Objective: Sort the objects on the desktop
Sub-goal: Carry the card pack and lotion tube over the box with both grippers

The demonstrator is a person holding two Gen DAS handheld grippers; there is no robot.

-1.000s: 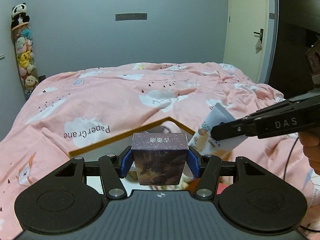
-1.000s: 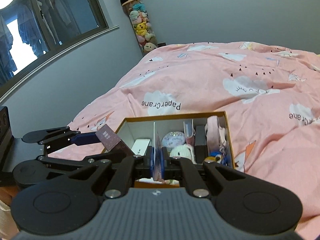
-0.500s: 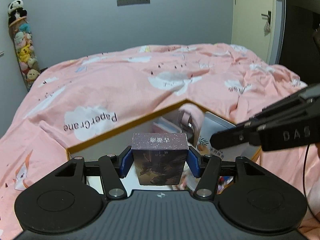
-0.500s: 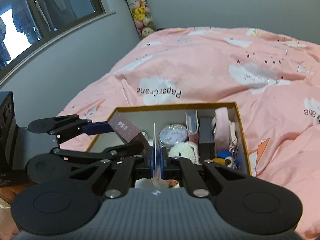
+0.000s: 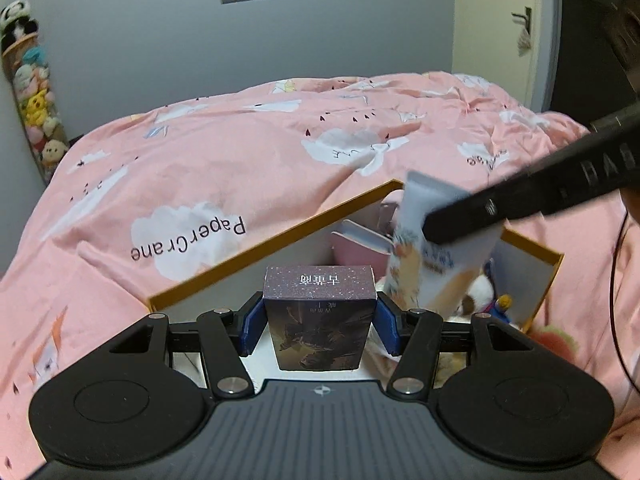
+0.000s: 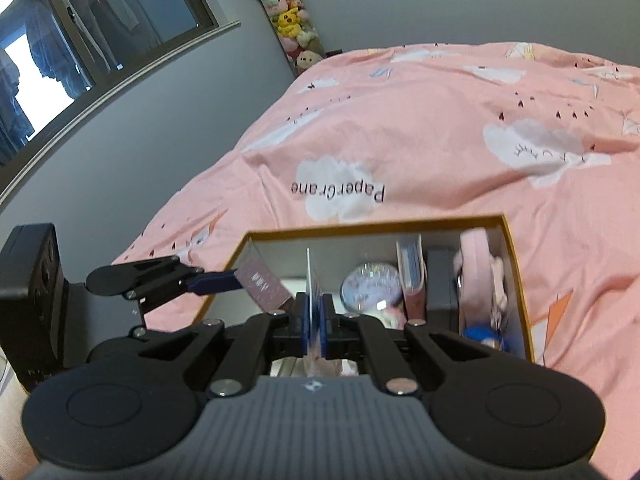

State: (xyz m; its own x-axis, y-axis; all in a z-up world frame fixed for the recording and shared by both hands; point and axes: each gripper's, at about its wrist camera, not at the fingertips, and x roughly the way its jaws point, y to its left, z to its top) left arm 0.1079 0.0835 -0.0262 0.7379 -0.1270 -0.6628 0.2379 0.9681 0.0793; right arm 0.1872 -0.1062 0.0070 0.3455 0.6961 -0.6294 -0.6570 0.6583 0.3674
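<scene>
The dark card box [image 5: 320, 320], stiff and light, is clamped across its flat sides by the left gripper [image 5: 320, 322], over the storage box [image 5: 272, 248] at six o'clock. The soft tube [image 5: 436, 248] (easily dented) is pinched flat by the right gripper [image 6: 315, 330].

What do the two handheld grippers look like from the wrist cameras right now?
Both match: the left gripper and right gripper have black scissor-link arms with silver pivot screws, blue finger pads, round discs either side, and a ribbed grey housing. White lettering marks the right one's side.
</scene>
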